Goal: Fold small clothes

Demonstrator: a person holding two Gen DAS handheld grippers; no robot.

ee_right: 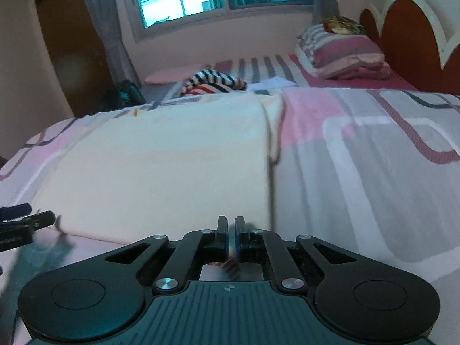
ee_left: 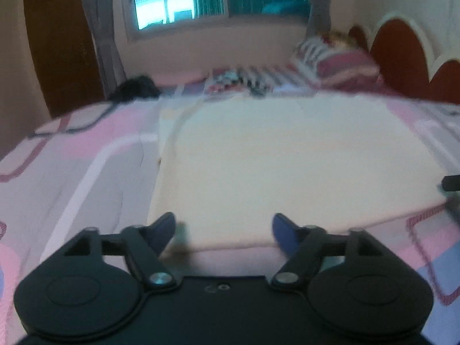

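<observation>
Garment: a cream-coloured cloth point(ee_left: 258, 158) lies flat on the bed point(ee_right: 359, 172), already squared into a neat rectangle, its near hem close to the bed's near edge. A narrow flap of the same cloth shows tucked along one side.
Left gripper point(ee_left: 224, 227): low over the near hem, fingers point(ee_left: 283, 227) spread wide and holding nothing. I'd say it sits there to take that edge for a fold away from the near side.
Right gripper point(ee_right: 231, 230): at the near corner of the cloth on the other side, fingers point(ee_right: 222, 227) drawn almost together. Whether a bit of hem is pinched between them I can't tell; the tips hide it.
Why both at the hem: a grip at each near corner would let the edge lift evenly, so the fold stays square, as I judge it.
Stage of work: the side looks folded in already; a lengthwise fold seems to remain.
Risk: the cloth is thin and limp, so one-sided lifting would likely skew it.
Other things: a striped garment point(ee_right: 214, 82) waits toward the far edge, and pillows point(ee_right: 342, 54) are stacked by the headboard point(ee_right: 402, 28).
</observation>
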